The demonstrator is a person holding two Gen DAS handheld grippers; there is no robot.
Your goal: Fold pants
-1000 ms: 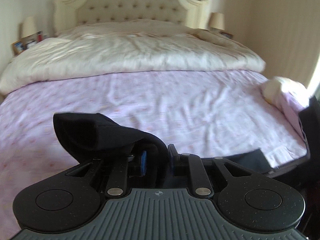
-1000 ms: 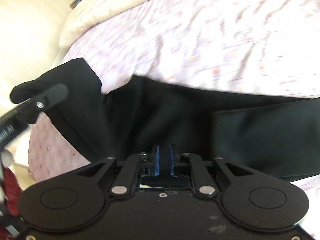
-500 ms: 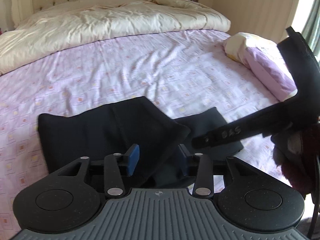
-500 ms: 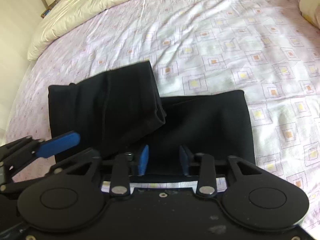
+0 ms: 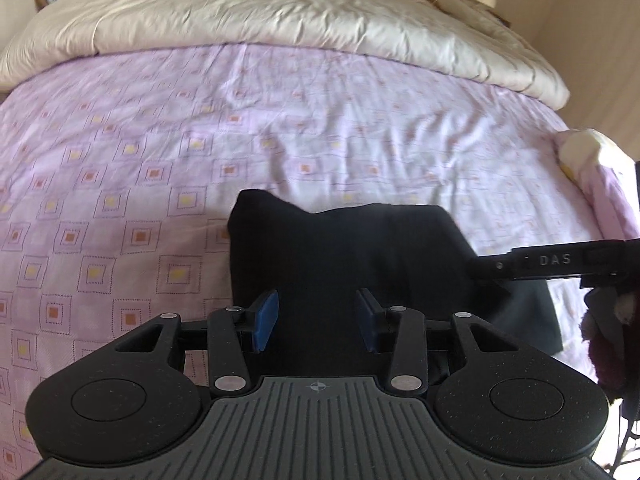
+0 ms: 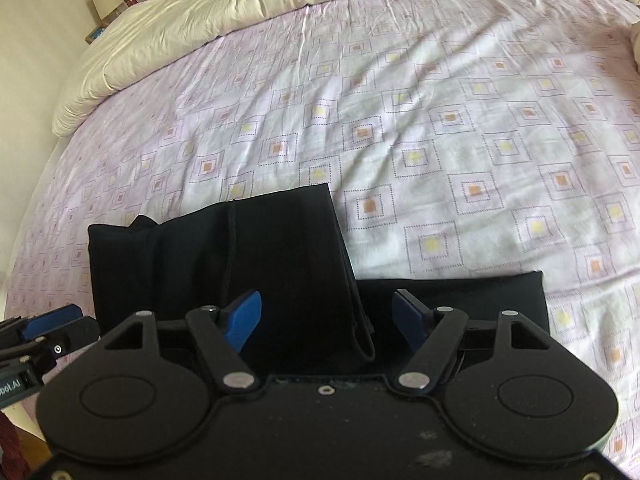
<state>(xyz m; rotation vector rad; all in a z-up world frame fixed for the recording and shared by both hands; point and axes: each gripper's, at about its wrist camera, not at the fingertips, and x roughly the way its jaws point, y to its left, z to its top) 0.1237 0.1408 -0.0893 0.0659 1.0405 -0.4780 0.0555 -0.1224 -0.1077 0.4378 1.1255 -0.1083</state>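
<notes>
Pants (image 6: pixel 224 264), black folded cloth, lie just ahead of both wide-open, empty claws: right gripper (image 6: pixel 326 318) nearer the unfolded end, left gripper (image 5: pixel 318 318) beside.

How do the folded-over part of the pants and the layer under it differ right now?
In the right wrist view, the folded-over part lies on top at the left, while the lower layer sticks out flat to the right. The folded-over part reaches farther up the bed sheet and shows a seam; the lower layer looks plain. Both are black and neither is gripped.
</notes>
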